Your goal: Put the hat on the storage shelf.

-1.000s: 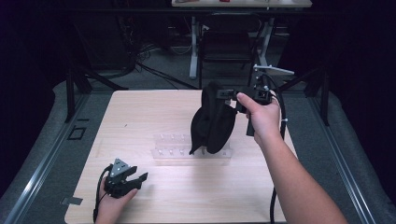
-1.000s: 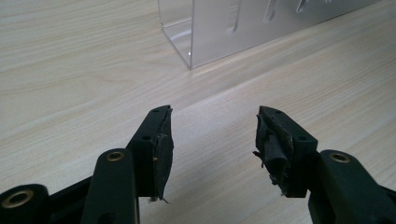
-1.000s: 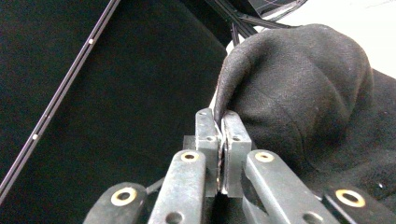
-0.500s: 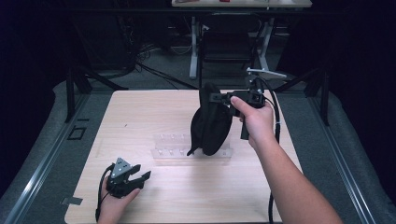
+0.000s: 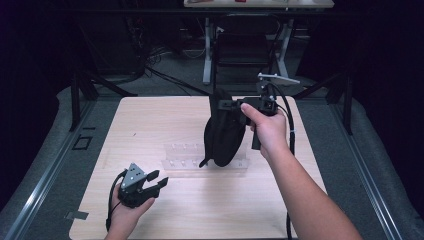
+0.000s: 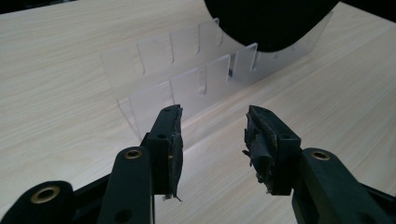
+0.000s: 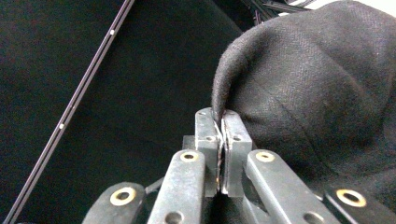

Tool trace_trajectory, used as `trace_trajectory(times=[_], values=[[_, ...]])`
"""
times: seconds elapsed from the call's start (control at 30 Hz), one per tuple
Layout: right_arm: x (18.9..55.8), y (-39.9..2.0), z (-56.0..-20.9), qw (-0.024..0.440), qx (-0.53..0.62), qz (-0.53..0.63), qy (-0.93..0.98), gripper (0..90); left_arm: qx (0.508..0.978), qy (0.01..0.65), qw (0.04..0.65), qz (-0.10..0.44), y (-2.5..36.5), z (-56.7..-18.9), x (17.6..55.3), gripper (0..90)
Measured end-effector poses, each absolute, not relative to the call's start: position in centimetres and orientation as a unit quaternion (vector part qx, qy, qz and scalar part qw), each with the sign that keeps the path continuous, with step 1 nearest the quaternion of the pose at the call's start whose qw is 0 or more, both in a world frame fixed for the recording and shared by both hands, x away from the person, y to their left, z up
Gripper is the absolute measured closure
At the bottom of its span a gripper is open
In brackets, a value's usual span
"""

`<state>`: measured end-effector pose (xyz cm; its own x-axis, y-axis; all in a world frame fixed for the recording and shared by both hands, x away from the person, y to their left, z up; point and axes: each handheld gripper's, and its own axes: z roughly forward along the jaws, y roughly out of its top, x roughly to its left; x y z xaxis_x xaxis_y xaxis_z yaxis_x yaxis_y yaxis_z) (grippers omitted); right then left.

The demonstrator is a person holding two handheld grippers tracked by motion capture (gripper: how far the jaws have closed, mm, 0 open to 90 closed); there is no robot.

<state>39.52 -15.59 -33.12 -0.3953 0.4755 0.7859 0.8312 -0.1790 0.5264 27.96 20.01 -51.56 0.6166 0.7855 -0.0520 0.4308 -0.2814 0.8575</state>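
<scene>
Cap [image 5: 223,134]: black fabric, hanging limp | right hand-held gripper [image 5: 223,104]: pinches its edge | left hand-held gripper [image 5: 159,180]: closing, empty

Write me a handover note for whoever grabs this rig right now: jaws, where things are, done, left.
Right gripper: jaws shut on the edge of the black fabric cap, held up in the air so that it hangs over the right end of the clear acrylic slotted rack.
Left gripper: low at the near left of the light wooden table, jaws open with nothing between them and just been closing, aimed at the rack.
Done: cap lifted.
Left: probably setting the cap down on or by the rack; left gripper may steady it.
</scene>
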Motion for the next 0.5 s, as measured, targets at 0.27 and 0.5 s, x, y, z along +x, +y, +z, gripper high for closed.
trace_trajectory(times=[0.27, 0.5], values=[[39.6, -15.3, -33.2, 0.166, -0.525, -0.56, -0.62, 87.5, 0.778, 0.372, 0.467, 0.194, 18.2, -49.6, 28.8, 57.8], [39.5, -15.1, -33.2, 0.168, -0.527, -0.559, -0.618, 87.5, 0.785, 0.349, 0.476, 0.188, 16.4, -48.2, 29.2, 58.2]])
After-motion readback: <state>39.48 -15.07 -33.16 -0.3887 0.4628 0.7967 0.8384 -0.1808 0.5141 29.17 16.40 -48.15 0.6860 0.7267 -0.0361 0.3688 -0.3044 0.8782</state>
